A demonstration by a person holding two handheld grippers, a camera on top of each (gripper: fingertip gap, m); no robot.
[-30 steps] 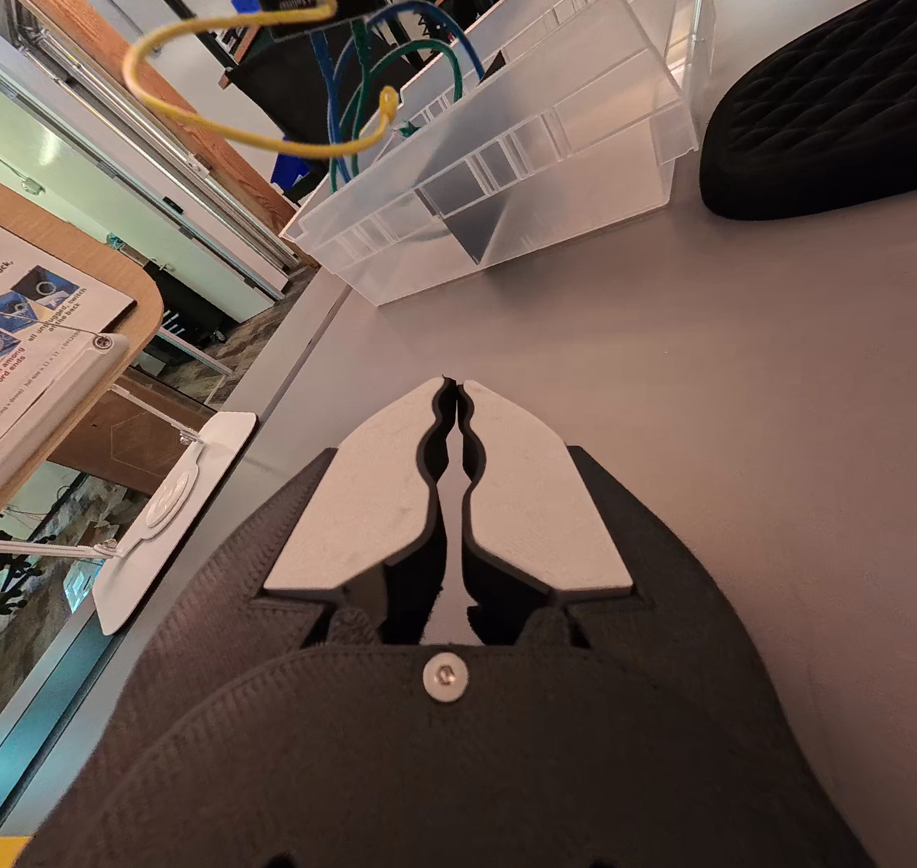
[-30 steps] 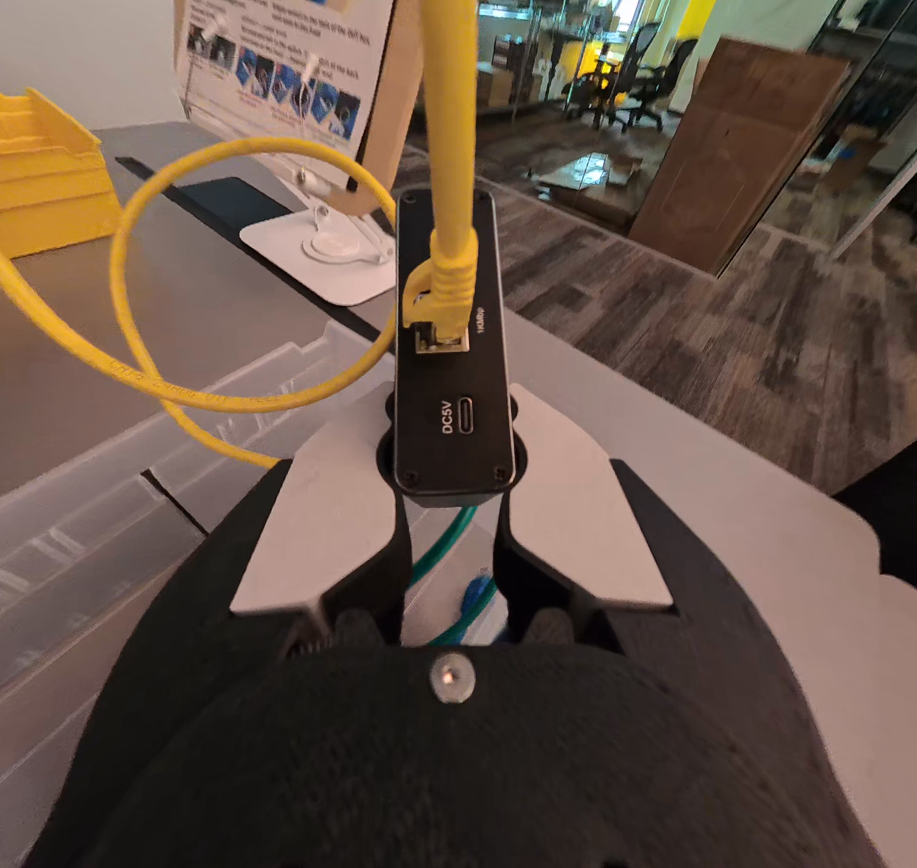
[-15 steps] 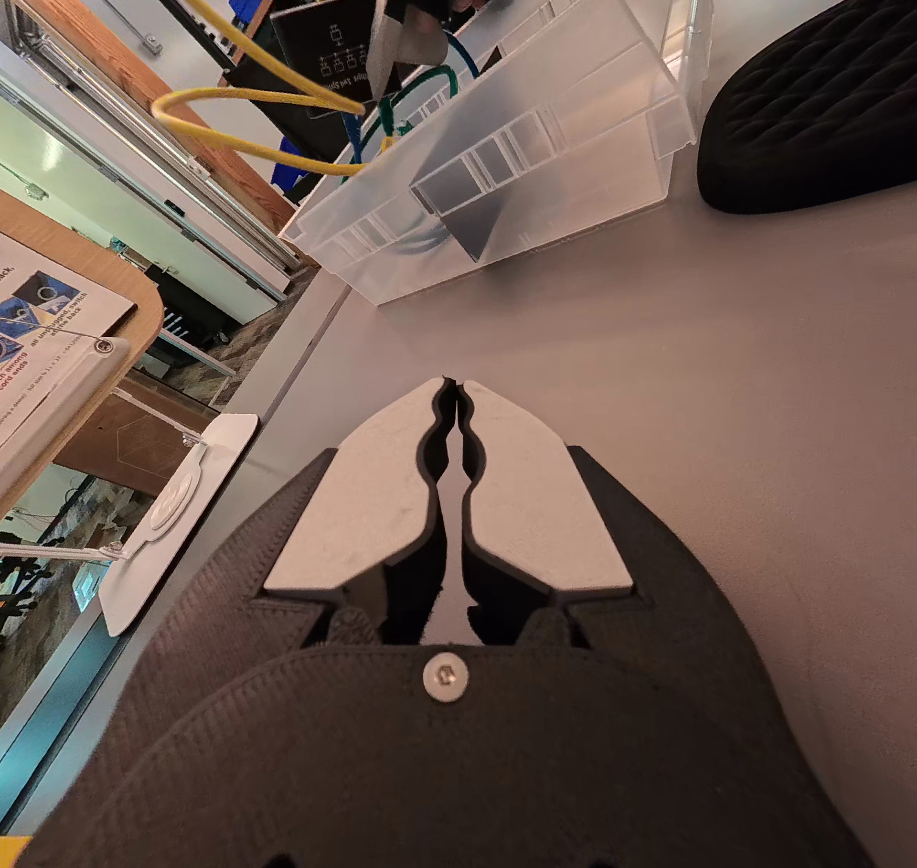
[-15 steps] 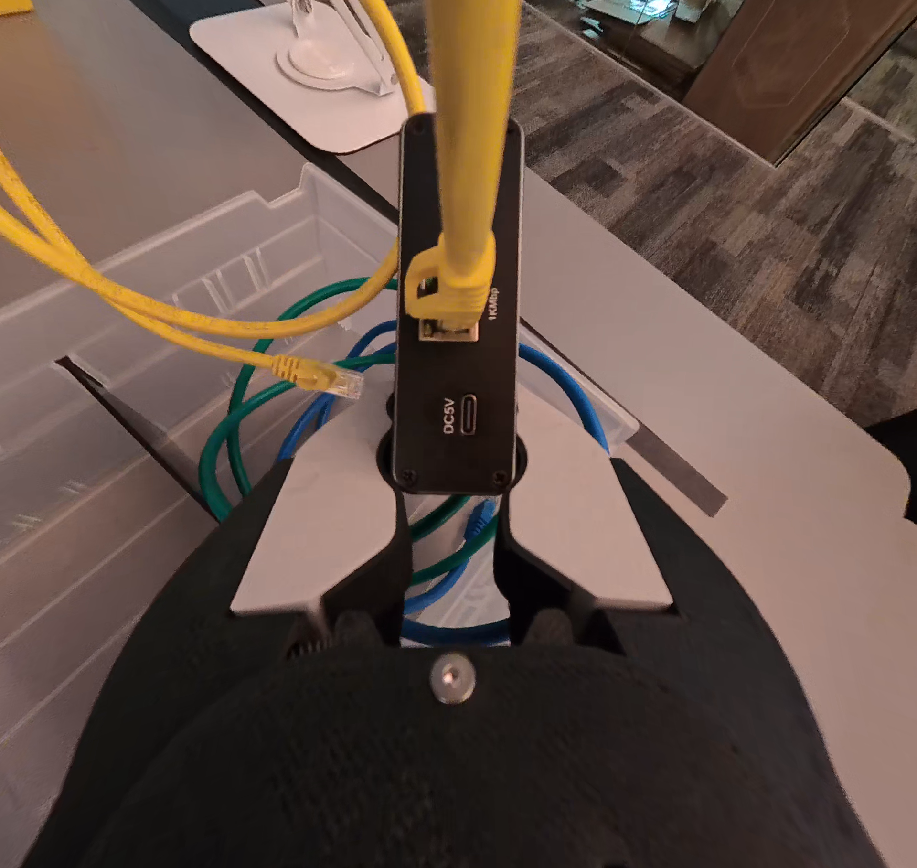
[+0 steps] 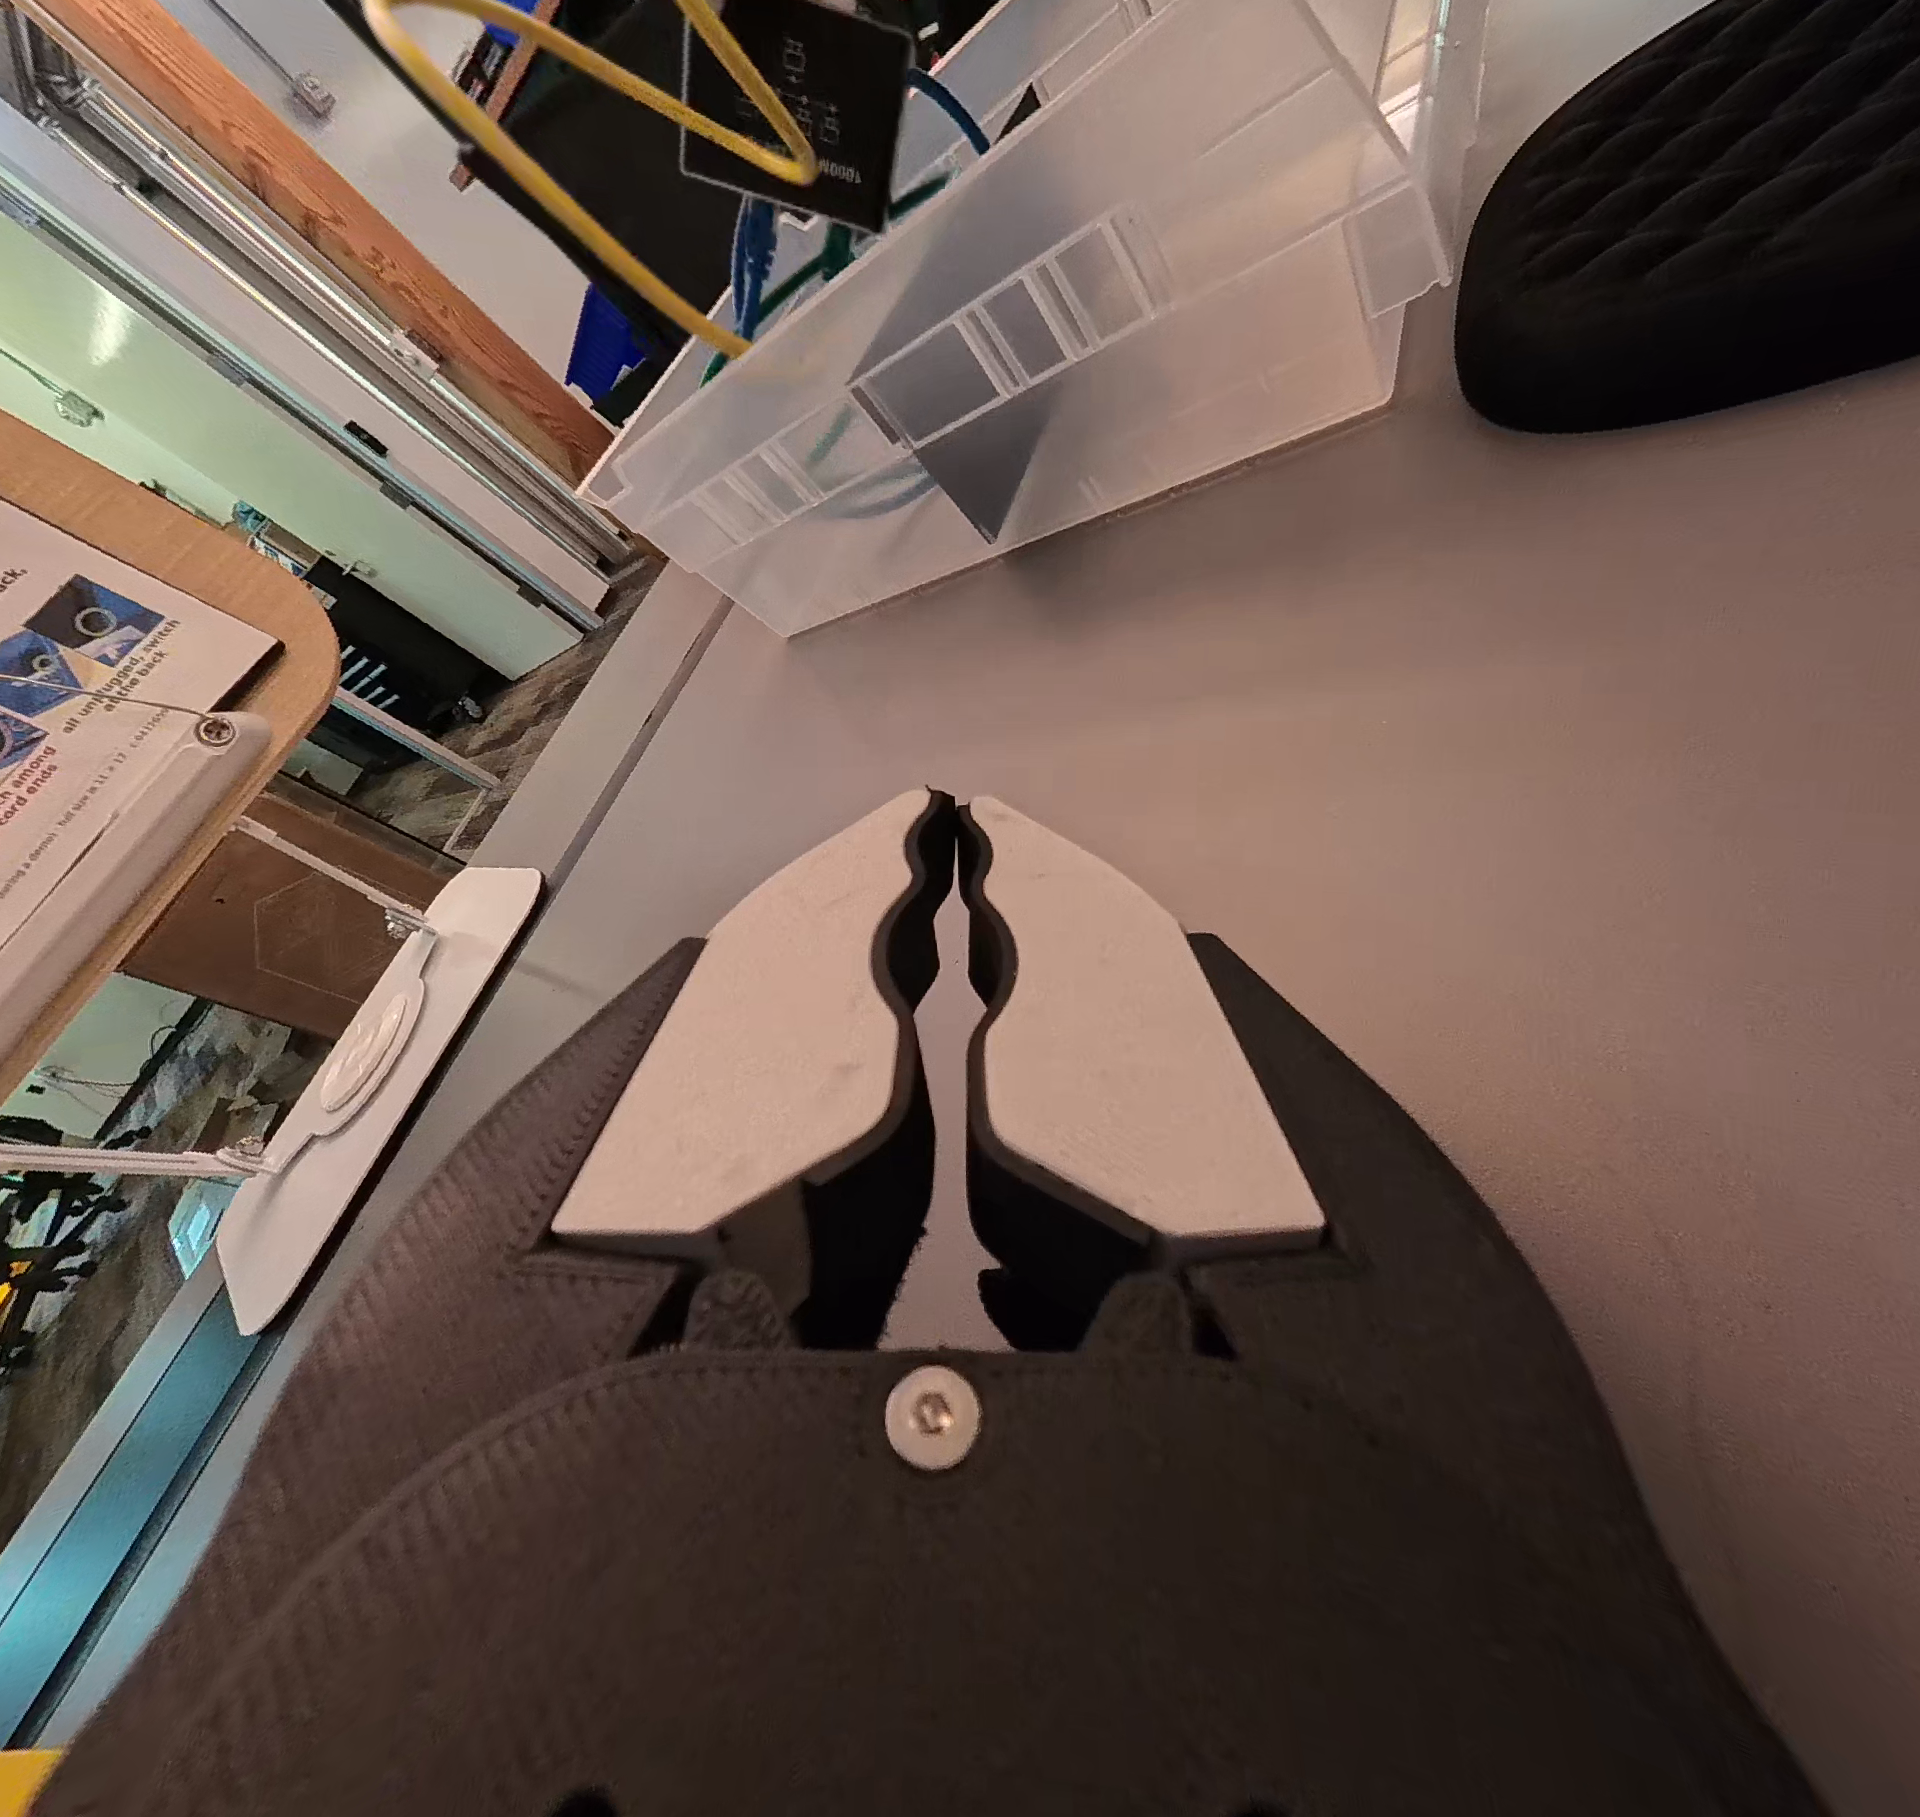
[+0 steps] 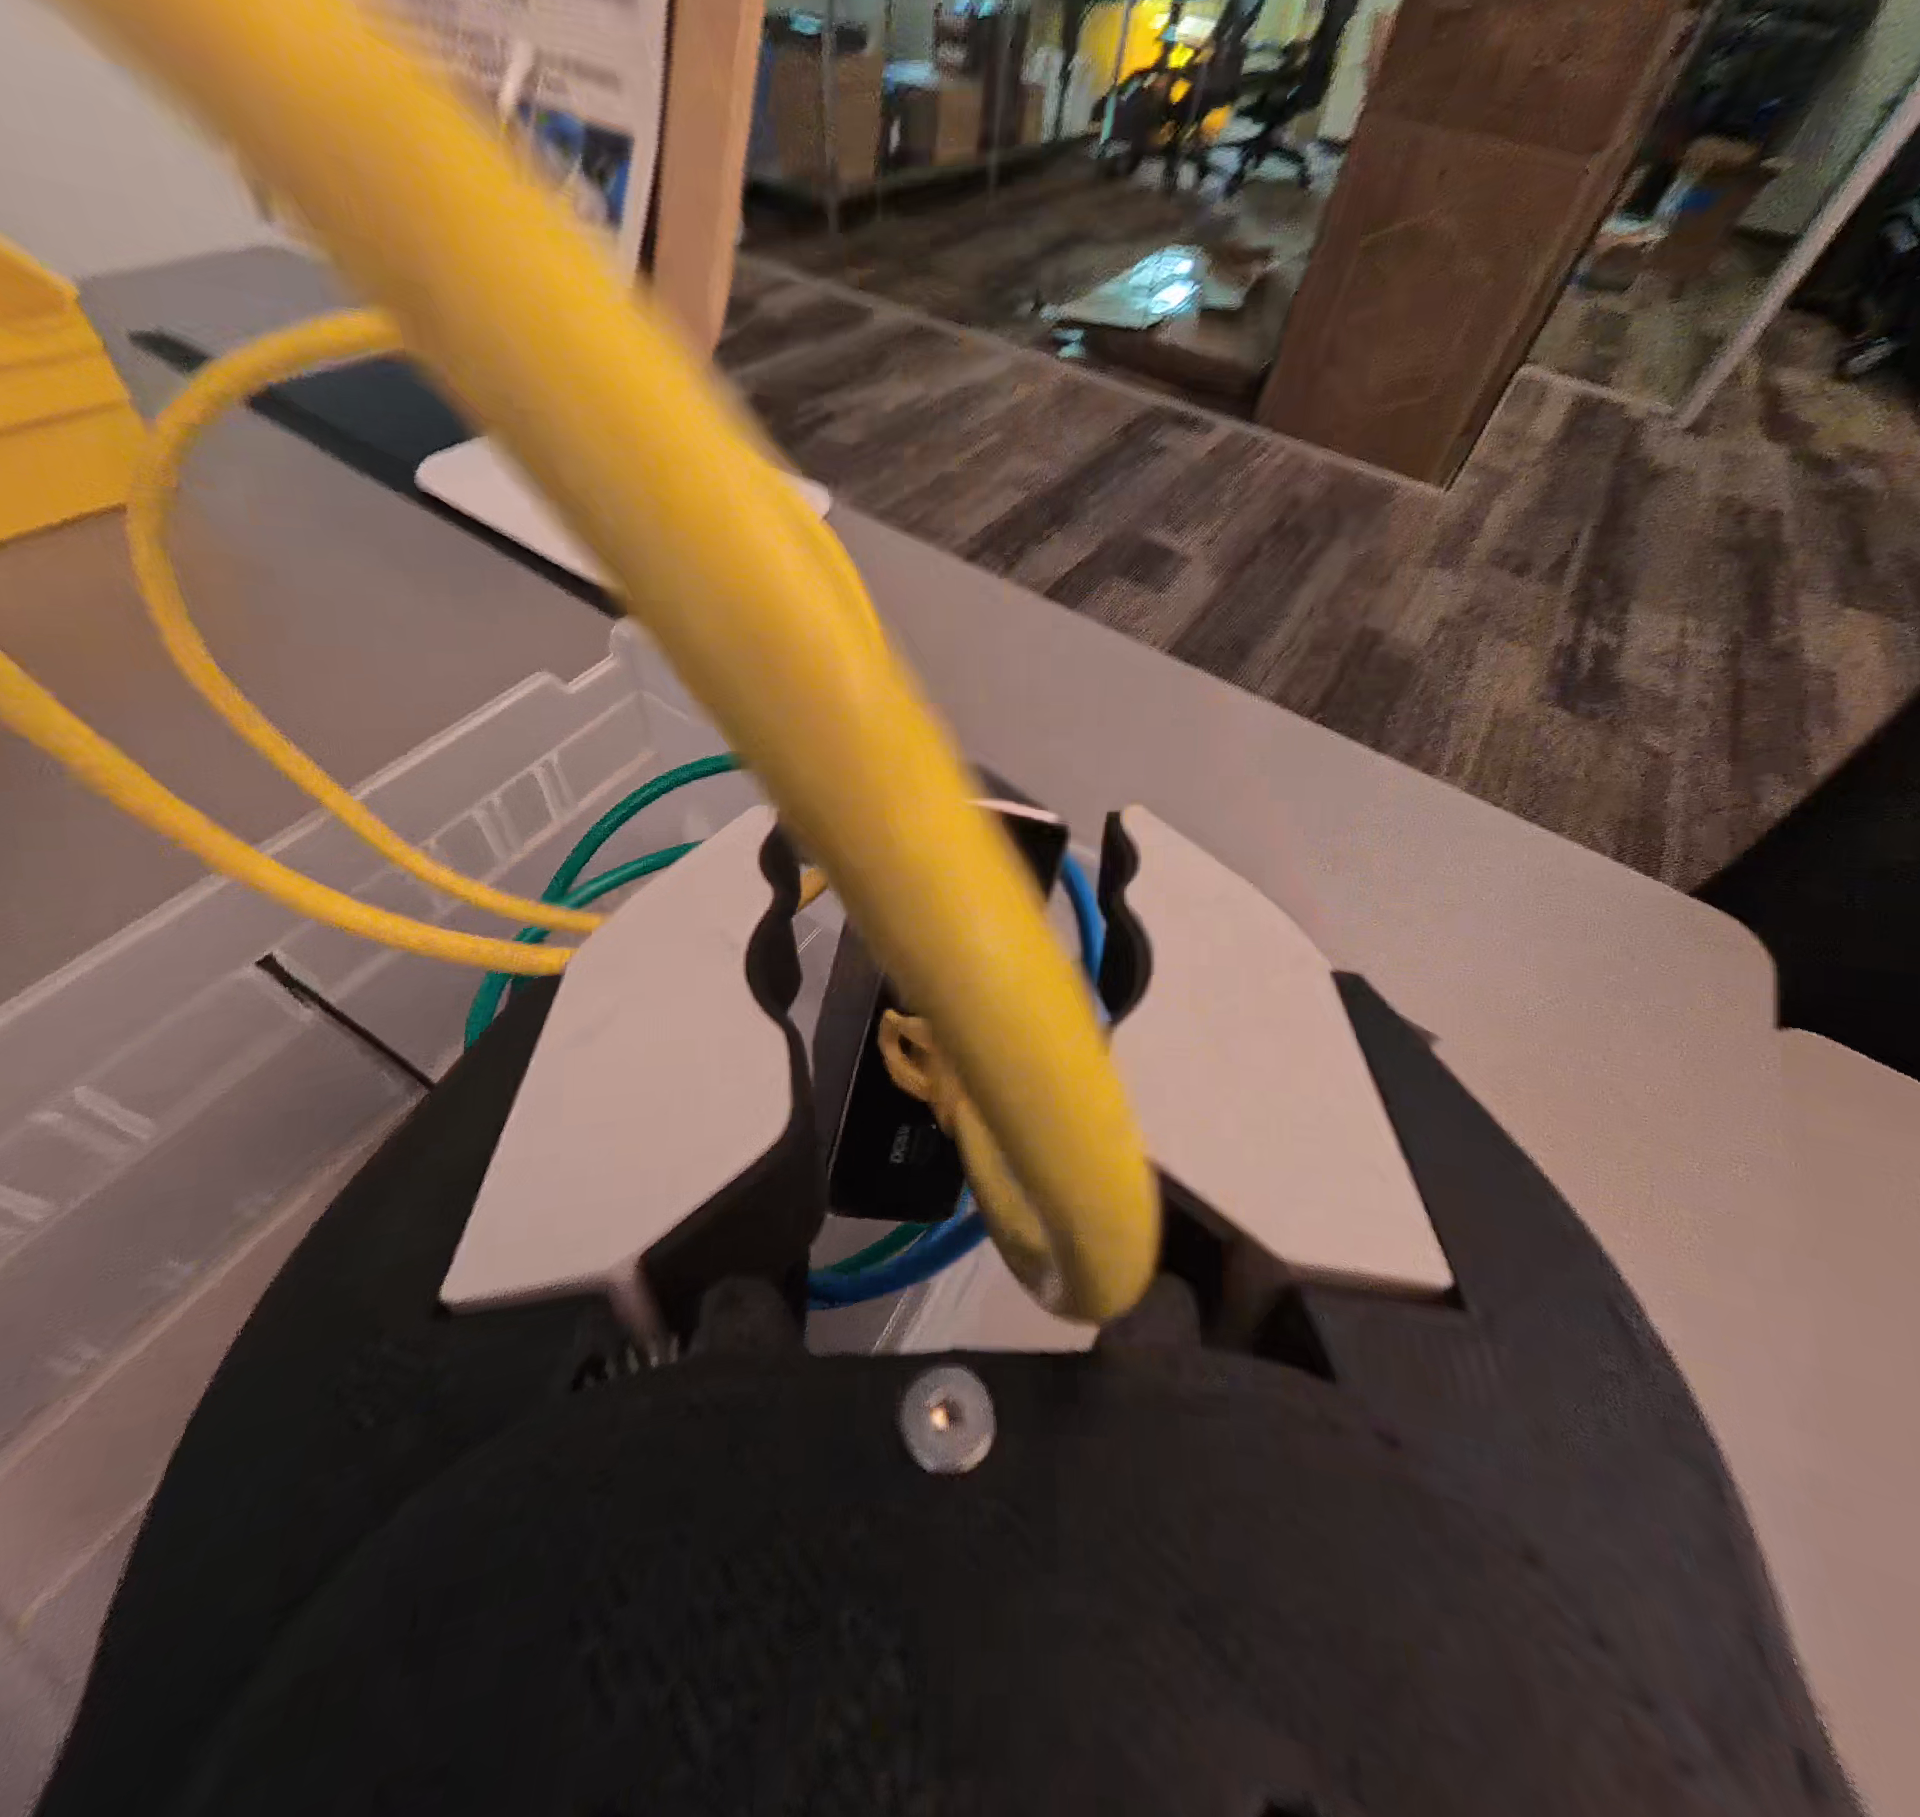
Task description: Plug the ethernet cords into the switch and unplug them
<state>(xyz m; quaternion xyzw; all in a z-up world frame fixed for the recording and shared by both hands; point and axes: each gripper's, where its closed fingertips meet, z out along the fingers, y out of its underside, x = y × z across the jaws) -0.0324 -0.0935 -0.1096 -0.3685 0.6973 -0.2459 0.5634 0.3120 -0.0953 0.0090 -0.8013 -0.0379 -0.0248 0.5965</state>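
My right gripper (image 6: 940,936) stands spread, the switch (image 6: 894,1133) loose between its jaws above the bin (image 6: 312,936) at nine o'clock, yellow cord (image 6: 665,562) plugged in; my left gripper (image 5: 954,817) rests closed, idle.

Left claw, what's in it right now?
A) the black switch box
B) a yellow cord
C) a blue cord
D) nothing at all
D: the left claw is shut with its tips together and nothing between them, over the grey table. The black switch with the yellow cord is farther off, up over the clear bin.
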